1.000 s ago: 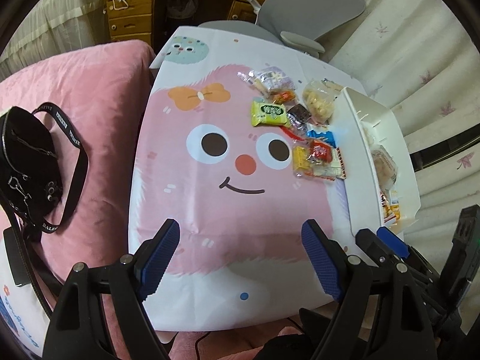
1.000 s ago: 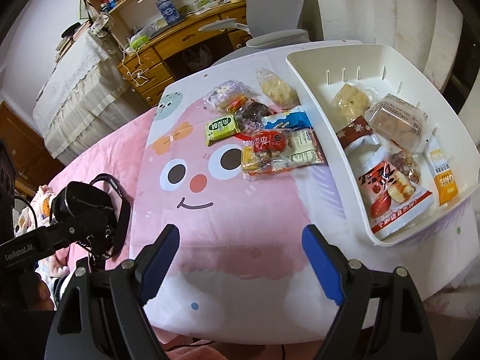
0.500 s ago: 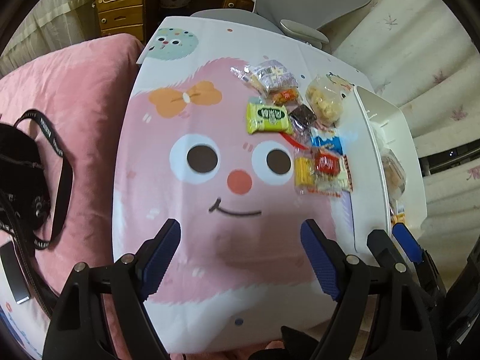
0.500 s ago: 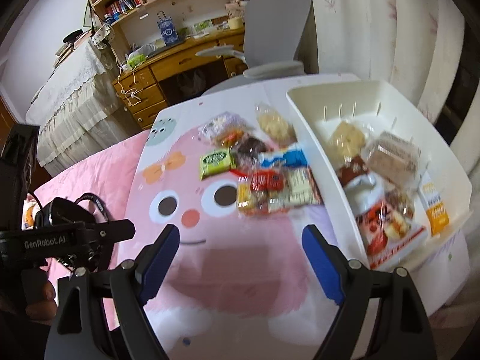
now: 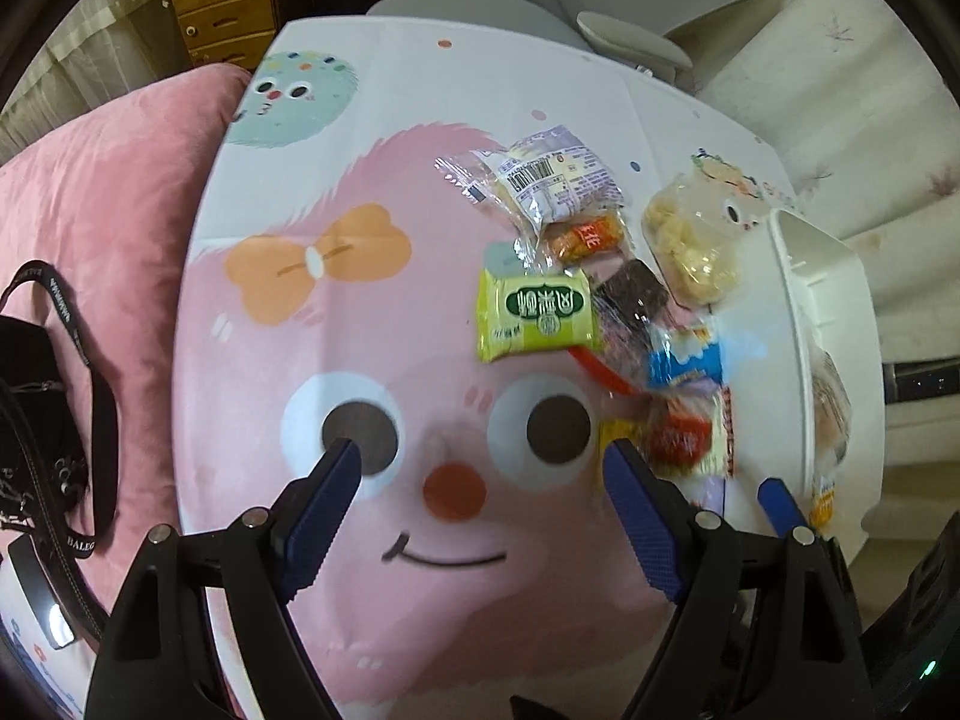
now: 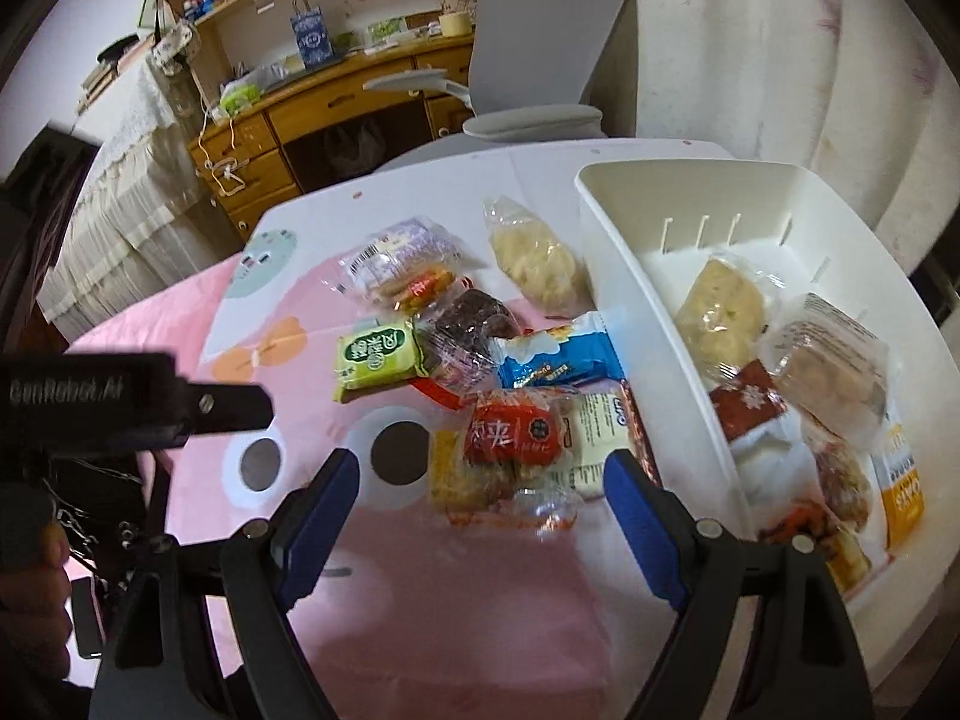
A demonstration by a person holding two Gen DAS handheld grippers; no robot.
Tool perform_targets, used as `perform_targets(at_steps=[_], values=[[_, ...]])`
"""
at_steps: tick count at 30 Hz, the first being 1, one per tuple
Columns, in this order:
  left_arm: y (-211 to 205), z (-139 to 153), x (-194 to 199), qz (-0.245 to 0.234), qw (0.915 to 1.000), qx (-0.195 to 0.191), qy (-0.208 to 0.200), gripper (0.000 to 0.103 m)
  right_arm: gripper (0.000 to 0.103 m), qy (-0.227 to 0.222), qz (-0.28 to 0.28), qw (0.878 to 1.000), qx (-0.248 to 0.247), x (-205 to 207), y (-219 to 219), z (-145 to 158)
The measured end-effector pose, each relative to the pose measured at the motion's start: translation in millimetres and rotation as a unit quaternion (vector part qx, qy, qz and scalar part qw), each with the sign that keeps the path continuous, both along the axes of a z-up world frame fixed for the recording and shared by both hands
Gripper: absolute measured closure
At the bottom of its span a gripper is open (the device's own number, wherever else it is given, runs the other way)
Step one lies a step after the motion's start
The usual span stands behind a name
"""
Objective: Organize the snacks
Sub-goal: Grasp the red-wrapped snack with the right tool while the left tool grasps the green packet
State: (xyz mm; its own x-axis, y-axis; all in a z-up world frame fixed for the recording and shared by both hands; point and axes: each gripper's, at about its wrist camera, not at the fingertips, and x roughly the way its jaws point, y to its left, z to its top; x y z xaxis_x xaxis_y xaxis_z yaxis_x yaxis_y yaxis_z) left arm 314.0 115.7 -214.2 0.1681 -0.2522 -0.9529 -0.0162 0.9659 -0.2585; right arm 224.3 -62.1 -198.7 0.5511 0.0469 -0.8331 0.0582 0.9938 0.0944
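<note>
Several wrapped snacks lie in a loose pile on the cartoon-face tablecloth (image 5: 372,324): a green packet (image 5: 537,315) (image 6: 375,354), a blue packet (image 6: 558,360), a red packet (image 6: 516,432) on a clear-wrapped bar, a dark brownie (image 6: 474,315), a purple-white pack (image 5: 552,177) and a bag of pale puffs (image 6: 537,258). A white bin (image 6: 600,228) at the right holds several snacks. My left gripper (image 5: 480,480) is open and empty, short of the pile. My right gripper (image 6: 480,480) is open and empty, its jaws on either side of the red packet's near end.
A pink cushion (image 5: 102,180) with a black strap bag (image 5: 36,408) lies left of the table. A grey office chair (image 6: 540,60) and a wooden desk (image 6: 336,102) stand beyond the far edge. The left gripper's body (image 6: 120,402) shows at the right wrist view's left.
Both grippers have moved forward toward the snack pile, which now looks larger and closer. Both stay open. Nothing was picked up.
</note>
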Motion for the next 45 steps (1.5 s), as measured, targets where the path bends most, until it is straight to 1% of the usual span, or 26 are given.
perform_targets(at_steps=[3, 9, 13, 16, 18, 21, 27, 30, 37, 39, 41, 43, 45], values=[[-7.9, -15.3, 18.9, 0.003, 0.9998, -0.003, 0.018, 0.021, 0.021, 0.011, 0.000, 1.000, -0.007, 10.5, 1.3, -10.4], [-23.3, -44.0, 49.6, 0.006, 0.9989, 0.004, 0.047, 0.021, 0.027, 0.024, 0.009, 0.999, -0.021, 22.8, 5.7, -29.1], [-33.7, -56.7, 64.9, -0.001, 0.9985, 0.009, 0.054, 0.021, 0.028, 0.024, 0.006, 0.999, -0.031, 26.1, 4.3, -35.1], [-40.8, -61.5, 74.7, -0.002, 0.9985, 0.011, 0.054, 0.021, 0.030, 0.033, -0.001, 0.999, -0.029, 29.3, 0.3, -41.7], [-45.5, -63.5, 80.6, -0.001, 0.9987, 0.013, 0.050, 0.021, 0.036, 0.037, -0.004, 0.999, -0.028, 30.0, -1.9, -45.1], [-52.9, -66.2, 87.4, -0.005, 0.9987, 0.018, 0.047, 0.021, 0.040, 0.045, -0.009, 0.999, -0.028, 34.1, -5.3, -51.1], [-63.3, -75.4, 95.1, -0.010, 0.9979, 0.026, 0.058, 0.021, 0.043, 0.040, -0.003, 0.999, -0.024, 38.6, -6.8, -54.3], [-64.2, -76.5, 95.9, -0.011, 0.9978, 0.030, 0.057, 0.021, 0.045, 0.036, 0.000, 0.999, -0.021, 41.5, -8.3, -55.1], [-76.3, -80.5, 100.6, -0.017, 0.9977, 0.043, 0.050, 0.021, 0.047, 0.032, 0.010, 0.999, -0.021, 45.3, -7.8, -56.4], [-79.4, -80.4, 101.9, -0.018, 0.9977, 0.044, 0.048, 0.024, 0.048, 0.032, 0.014, 0.999, -0.021, 46.7, -8.1, -56.1], [-80.4, -78.5, 100.1, -0.018, 0.9980, 0.041, 0.045, 0.033, 0.048, 0.033, 0.016, 0.999, -0.020, 46.9, -8.6, -55.8], [-83.2, -76.8, 98.6, -0.023, 0.9981, 0.040, 0.041, 0.038, 0.049, 0.033, 0.018, 0.999, -0.019, 41.5, -8.3, -54.9], [-84.4, -76.4, 98.0, -0.021, 0.9981, 0.039, 0.042, 0.040, 0.050, 0.035, 0.019, 0.999, -0.019, 39.9, -7.6, -54.0]])
